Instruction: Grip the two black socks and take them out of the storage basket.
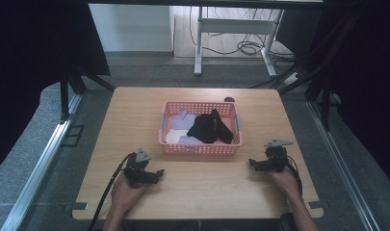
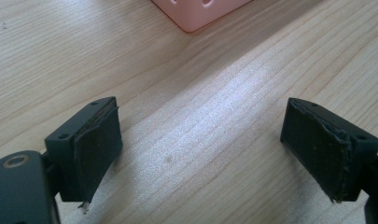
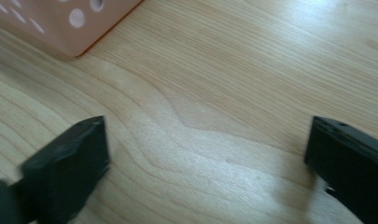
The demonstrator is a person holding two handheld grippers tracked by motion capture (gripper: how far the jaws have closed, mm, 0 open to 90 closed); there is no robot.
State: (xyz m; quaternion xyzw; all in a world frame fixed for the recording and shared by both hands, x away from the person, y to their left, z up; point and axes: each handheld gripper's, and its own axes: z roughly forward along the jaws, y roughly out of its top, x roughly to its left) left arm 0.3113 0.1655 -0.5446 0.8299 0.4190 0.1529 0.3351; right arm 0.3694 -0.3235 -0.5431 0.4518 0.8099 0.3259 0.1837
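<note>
Both grippers, left gripper [image 1: 160,173] and right gripper [image 1: 251,163], sit low, jaws wide and empty (flanking the pink basket [image 1: 201,148]), seemingly poised for its clothes [image 1: 209,127].

Your forearms are bare, with no sleeve over them. Your left gripper [image 1: 156,174] is a black, blocky tool topped by a grey three-cornered plate, and a black cable trails from it along your arm. Your right gripper [image 1: 252,162] is built the same way, with a black body, a grey three-cornered plate on top and black cable looping beside your wrist. Seen close in the left gripper view, the black rectangular fingers [image 2: 91,147] carry small screw holes, and their dark pads are frayed at the edges.
</note>
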